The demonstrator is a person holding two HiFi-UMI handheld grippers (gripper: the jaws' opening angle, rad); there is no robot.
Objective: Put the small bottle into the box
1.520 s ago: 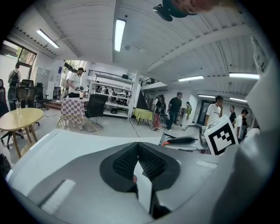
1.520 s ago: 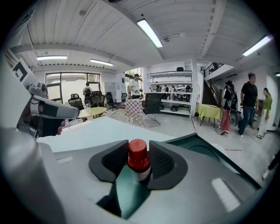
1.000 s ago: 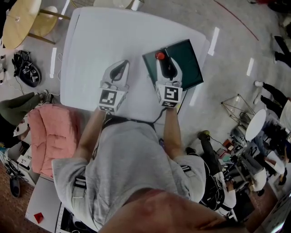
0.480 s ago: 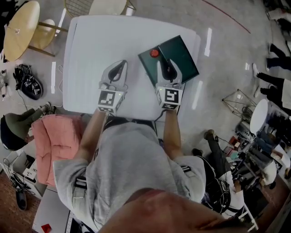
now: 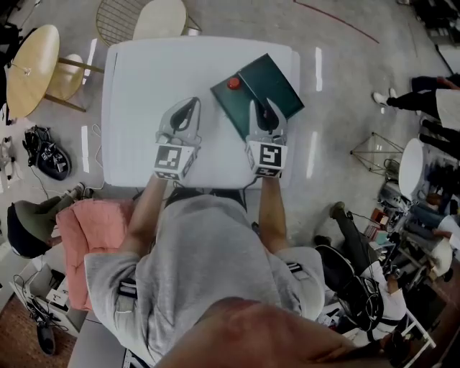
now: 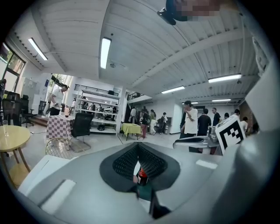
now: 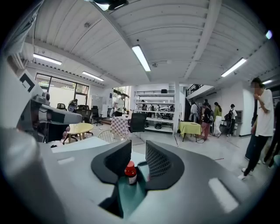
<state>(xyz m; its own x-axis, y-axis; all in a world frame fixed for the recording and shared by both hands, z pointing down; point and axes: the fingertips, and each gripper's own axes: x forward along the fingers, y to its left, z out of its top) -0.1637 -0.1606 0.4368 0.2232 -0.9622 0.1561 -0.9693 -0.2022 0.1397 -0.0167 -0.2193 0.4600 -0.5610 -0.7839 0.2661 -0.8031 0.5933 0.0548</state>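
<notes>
The small bottle (image 5: pixel 233 83), dark with a red cap, stands upright on the dark green box (image 5: pixel 273 79) at its near-left corner. That box lies at the far right of the white table (image 5: pixel 144 72). My right gripper (image 5: pixel 262 108) hovers over the box's near part, behind and to the right of the bottle. Its jaws are closing with nothing between them. In the right gripper view the bottle (image 7: pixel 130 171) shows beyond the right gripper (image 7: pixel 138 151), on the box (image 7: pixel 131 197). My left gripper (image 5: pixel 188 108) rests over bare table, shut and empty; past the left gripper (image 6: pixel 138 148) the bottle (image 6: pixel 142 175) shows.
A wire chair (image 5: pixel 118 21) and a pale seat (image 5: pixel 162 18) stand beyond the table's far edge. A round wooden table (image 5: pixel 29 57) is at the far left, a pink cushion (image 5: pixel 90 230) near left. People (image 6: pixel 190 122) stand in the room behind.
The right gripper has drawn back from the bottle, which stays standing on the box, and its jaws have narrowed. The head camera has shifted. The left gripper has kept its place.
</notes>
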